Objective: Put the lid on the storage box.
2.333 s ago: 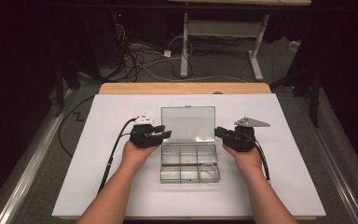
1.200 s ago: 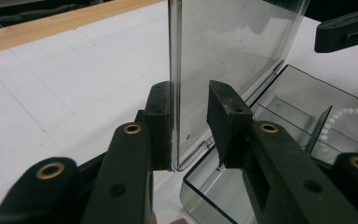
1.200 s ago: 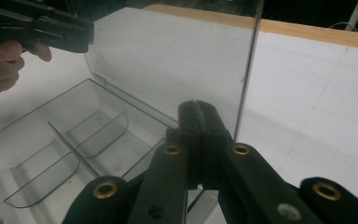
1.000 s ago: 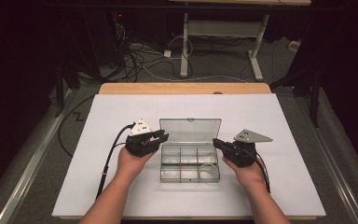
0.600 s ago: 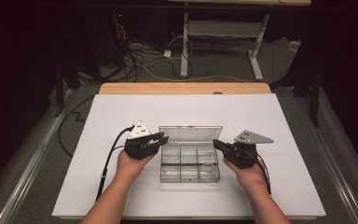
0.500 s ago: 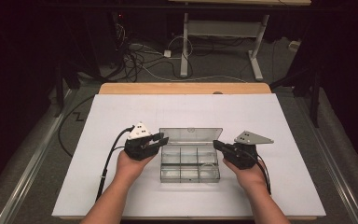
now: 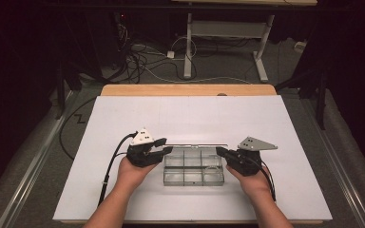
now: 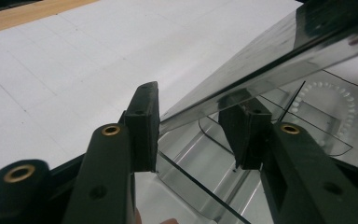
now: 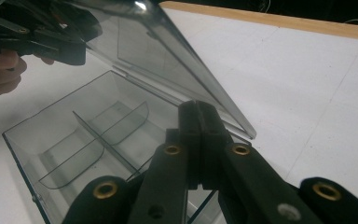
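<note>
My left gripper [image 7: 164,150] has its jaws spread, straddling the left edge of the clear lid [image 8: 261,70], which tilts partway down over the compartment box [image 7: 193,166] at the middle of the white table [image 7: 185,114]. My right gripper [image 7: 221,152] has its jaws pressed together at the box's right wall, seemingly just bracing it. I'm mid-closing; next I should ease the lid flat onto the box.

box [image 7: 193,166] between both grippers, on table [image 7: 123,118]

Clear box [image 7: 193,166], black tongs [image 7: 164,151], white table [image 7: 185,118]
</note>
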A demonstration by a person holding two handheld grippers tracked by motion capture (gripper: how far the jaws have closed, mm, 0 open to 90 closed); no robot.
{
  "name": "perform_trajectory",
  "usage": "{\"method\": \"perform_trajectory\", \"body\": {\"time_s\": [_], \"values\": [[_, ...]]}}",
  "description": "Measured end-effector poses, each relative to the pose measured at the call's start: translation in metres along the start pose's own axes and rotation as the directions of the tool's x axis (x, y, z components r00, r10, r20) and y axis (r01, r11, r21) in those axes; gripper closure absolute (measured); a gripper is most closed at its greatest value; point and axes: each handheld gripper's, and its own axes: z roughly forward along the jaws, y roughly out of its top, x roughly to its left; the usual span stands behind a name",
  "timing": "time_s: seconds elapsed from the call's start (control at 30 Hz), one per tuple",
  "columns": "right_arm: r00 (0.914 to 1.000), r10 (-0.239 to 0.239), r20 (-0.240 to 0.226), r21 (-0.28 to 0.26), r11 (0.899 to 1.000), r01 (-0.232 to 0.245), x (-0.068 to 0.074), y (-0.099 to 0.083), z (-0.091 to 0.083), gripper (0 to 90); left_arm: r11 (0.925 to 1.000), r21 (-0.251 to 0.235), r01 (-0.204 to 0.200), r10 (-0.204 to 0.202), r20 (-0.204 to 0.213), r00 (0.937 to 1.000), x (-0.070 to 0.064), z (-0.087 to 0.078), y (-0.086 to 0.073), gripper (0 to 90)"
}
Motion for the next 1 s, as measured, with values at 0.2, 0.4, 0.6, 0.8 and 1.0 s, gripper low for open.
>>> {"method": "perform_trajectory", "body": {"time_s": [0.2, 0.4, 0.6, 0.8, 1.0], "values": [[1.0, 0.0, -0.004, -0.003, 1.0, 0.0, 0.002, -0.003, -0.001, 90.0, 1.0, 0.001, -0.005, 0.005, -0.006, 1.0, -0.002, -0.001, -0.003, 56.6], [0.9999, -0.013, -0.007, -0.003, 1.0, 0.013, 0.006, -0.003, -0.004, 90.0, 0.9999, 0.011, -0.006, 0.006, -0.006, 1.0, -0.005, -0.001, -0.006, 52.9], [0.9996, -0.024, -0.013, 0.002, 1.0, 0.024, 0.011, -0.006, -0.006, 90.0, 0.9999, 0.015, 0.0, 0.0, -0.016, 0.9999, -0.008, -0.003, -0.01, 50.7], [0.9995, -0.028, -0.017, 0.0, 1.0, 0.028, 0.013, -0.008, -0.009, 90.0, 0.9996, -0.005, 0.027, -0.027, -0.018, 0.9995, -0.01, -0.012, -0.019, 50.5], [0.9993, -0.027, -0.023, 0.003, 1.0, 0.028, 0.014, -0.011, -0.009, 90.0, 0.9979, 0.018, 0.062, -0.062, -0.012, 0.998, -0.011, -0.024, -0.032, 50.6]]}}
